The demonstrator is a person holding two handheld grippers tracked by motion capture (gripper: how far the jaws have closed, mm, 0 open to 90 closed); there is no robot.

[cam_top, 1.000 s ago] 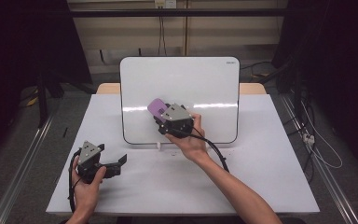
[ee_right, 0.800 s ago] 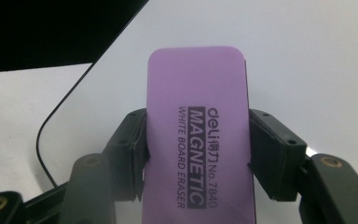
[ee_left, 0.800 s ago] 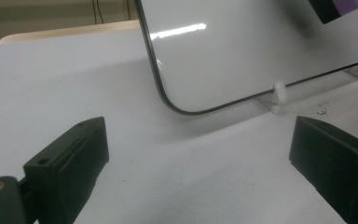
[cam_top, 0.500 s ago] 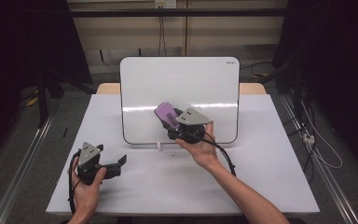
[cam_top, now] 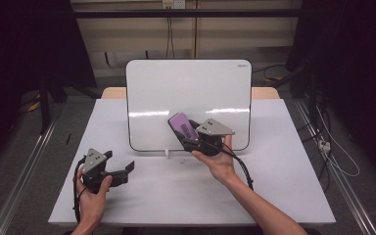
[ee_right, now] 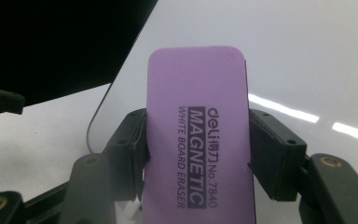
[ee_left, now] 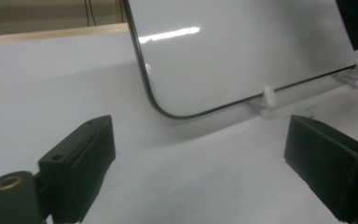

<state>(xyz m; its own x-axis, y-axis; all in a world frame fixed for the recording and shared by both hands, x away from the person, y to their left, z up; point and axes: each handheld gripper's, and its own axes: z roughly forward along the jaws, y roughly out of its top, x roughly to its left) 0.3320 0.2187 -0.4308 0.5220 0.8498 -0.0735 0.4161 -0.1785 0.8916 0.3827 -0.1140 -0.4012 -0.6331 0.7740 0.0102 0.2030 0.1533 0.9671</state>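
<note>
The right gripper (cam_top: 190, 133) clamps the purple eraser (ee_right: 198, 126) between its jaws, its end jutting beyond their tips against the whiteboard (cam_top: 196, 88). The left gripper (cam_top: 122, 171) rests on the tabletop (cam_top: 284, 186), jaws wide though just narrowing, nothing between.

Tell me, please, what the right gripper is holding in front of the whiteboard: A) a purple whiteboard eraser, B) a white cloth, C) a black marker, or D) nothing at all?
A: the right gripper has its jaws clamped on both sides of a purple whiteboard eraser, printed with "MAGNETIC WHITE BOARD ERASER", in front of the whiteboard.
</note>
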